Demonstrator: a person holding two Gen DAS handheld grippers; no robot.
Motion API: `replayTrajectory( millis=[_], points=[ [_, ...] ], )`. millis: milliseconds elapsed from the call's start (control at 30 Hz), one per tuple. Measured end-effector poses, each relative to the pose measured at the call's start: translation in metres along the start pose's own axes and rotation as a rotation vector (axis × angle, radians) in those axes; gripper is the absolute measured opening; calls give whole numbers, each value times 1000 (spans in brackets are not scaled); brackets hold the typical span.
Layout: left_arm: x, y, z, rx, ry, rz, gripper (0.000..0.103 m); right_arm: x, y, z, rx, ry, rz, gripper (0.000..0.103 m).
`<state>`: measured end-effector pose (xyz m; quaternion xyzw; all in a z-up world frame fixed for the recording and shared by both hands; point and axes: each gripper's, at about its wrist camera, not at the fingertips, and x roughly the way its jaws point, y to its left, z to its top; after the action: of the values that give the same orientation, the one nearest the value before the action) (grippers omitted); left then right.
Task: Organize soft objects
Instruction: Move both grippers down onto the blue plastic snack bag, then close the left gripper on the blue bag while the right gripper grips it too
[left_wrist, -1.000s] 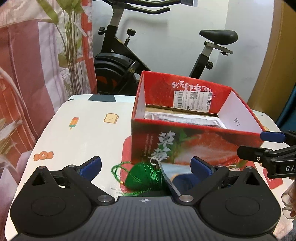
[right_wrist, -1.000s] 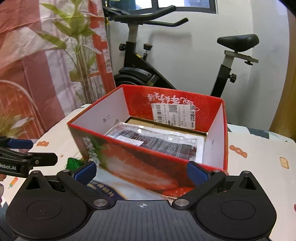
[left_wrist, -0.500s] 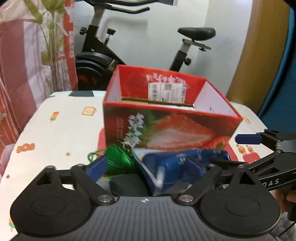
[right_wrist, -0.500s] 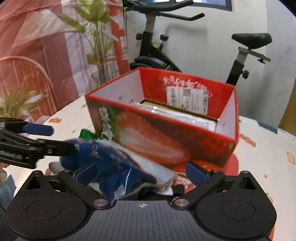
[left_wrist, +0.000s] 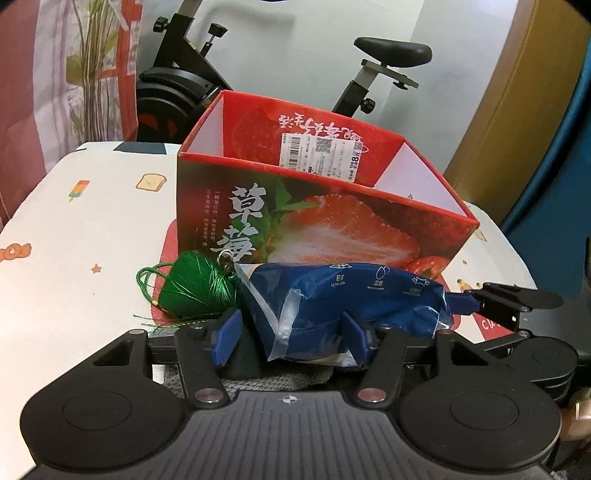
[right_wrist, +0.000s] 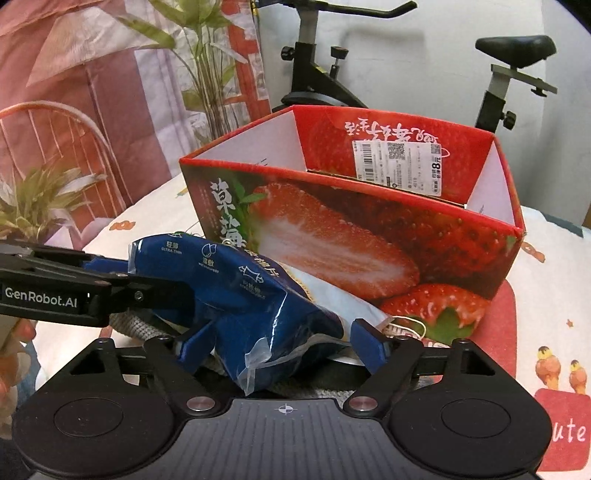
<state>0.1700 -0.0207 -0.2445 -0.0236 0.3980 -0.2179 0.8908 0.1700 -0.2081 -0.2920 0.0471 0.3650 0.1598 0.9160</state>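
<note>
Even, moderately bright indoor light, soft shadows. Sharp around the strawberry box (left_wrist: 317, 221); beyond it, strong fisheye bending and dark vignette corners. Mild glare on its barcode label (right_wrist: 397, 166).

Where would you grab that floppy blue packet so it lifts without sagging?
Probably at both ends from the near side. The blue packet lies lengthwise in front of the strawberry box. The left gripper and right gripper each straddle one end, jaws closing around it.
</note>
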Motion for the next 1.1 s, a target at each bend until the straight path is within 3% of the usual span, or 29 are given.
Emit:
replayTrajectory(
  millis=[233,367,567,700,867,1033,1100],
  points=[
    [5,0,3,-6,-15,5,63,3,-5,1,22,-2,4,72],
    [2,-2,5,14,-28,18,63,3,-9,1,42,4,10,83],
    [-4,-2,5,30,-56,44,64,2,-19,-7,149,-18,45,81],
    [-8,4,3,-5,-55,23,72,0,-17,-11,176,-28,66,81],
    [-6,9,3,-26,-55,4,72,-7,-22,-8,228,-60,81,81],
    [-4,8,6,-34,-73,-27,72,-8,-24,-6,268,-70,83,74],
    [-3,6,6,-23,-74,-41,68,-6,-23,-6,271,-67,70,65]
  ],
)
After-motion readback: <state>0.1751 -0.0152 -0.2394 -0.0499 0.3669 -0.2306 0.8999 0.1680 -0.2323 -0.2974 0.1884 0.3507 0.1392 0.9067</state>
